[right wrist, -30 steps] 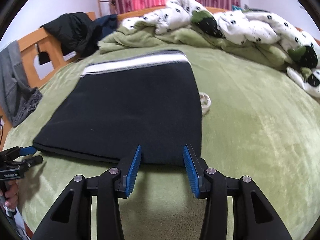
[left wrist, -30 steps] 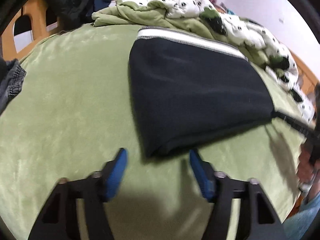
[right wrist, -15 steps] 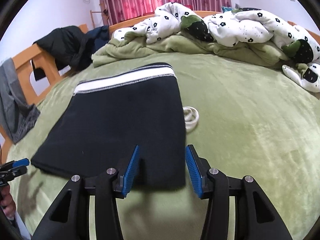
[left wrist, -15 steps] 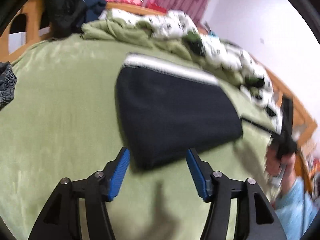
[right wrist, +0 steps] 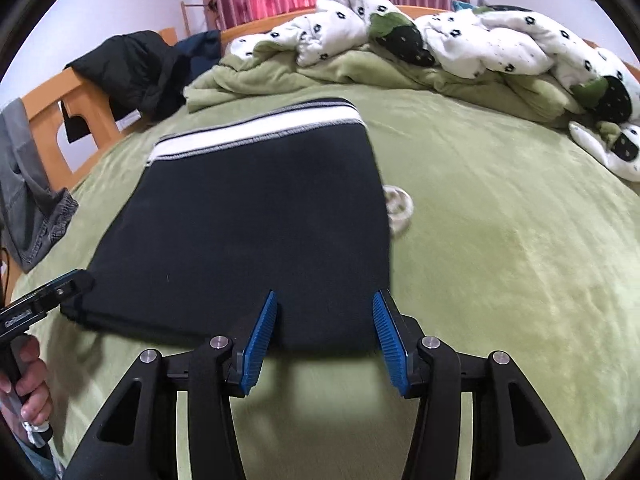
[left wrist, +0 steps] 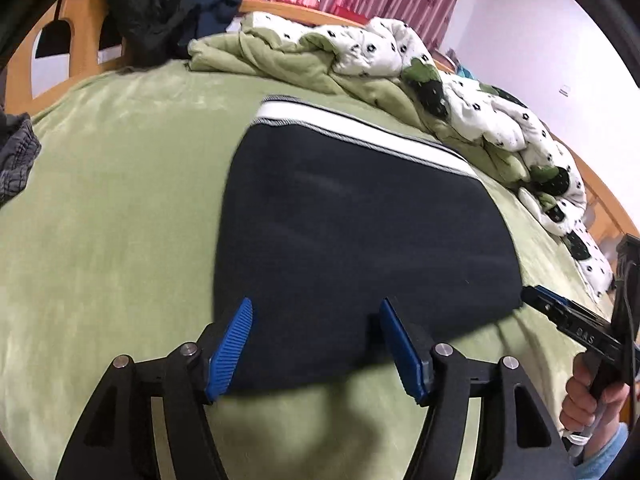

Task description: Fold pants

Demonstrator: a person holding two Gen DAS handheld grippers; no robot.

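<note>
The black pants lie folded into a flat rectangle on the green bed, with a white and grey waistband at the far end; they also show in the right wrist view. My left gripper is open and empty, its blue fingers straddling the near left corner of the pants. My right gripper is open and empty, its fingers over the near right edge. The right gripper also shows in the left wrist view, and the left gripper in the right wrist view.
A green bedspread covers the bed. A rumpled white and green quilt lies at the far side. A small white ring lies beside the pants' right edge. Dark jackets hang on the wooden bed frame, and grey clothing hangs at left.
Both grippers have moved forward and lower toward the near edge of the folded pants, which now fill more of each view. Both stay open.
</note>
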